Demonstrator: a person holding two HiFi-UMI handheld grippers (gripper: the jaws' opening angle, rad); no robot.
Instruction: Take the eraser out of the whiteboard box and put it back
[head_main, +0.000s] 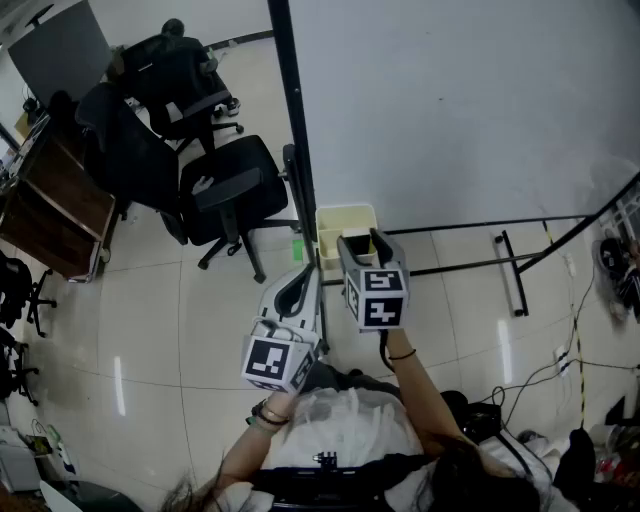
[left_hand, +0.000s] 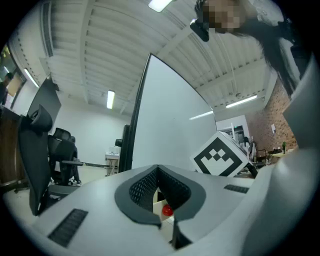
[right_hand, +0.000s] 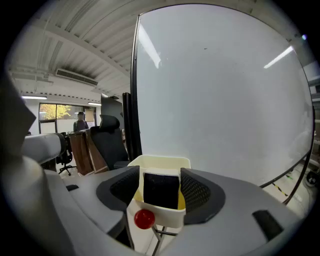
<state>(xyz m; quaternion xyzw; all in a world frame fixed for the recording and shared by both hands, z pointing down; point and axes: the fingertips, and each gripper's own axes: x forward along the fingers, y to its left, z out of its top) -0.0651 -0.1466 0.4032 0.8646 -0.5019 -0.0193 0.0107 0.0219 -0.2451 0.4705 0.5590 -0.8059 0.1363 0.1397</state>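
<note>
Eraser (right_hand: 161, 190) between jaws of right gripper (right_hand: 159, 176)

Black-faced eraser (right_hand: 161, 190), standing upright inside cream, open-topped whiteboard box (right_hand: 172, 216)

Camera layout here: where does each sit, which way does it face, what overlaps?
Head view: on the person's head, looking steeply down at whiteboard and box; arms, left gripper, right gripper show.
Left gripper view: on that gripper, looking along its shut jaws past the whiteboard's edge; right gripper's marker cube shows.
Right gripper view: on that gripper, along its open jaws at the eraser in the box.
Shared: head and right gripper views both show the box.
</note>
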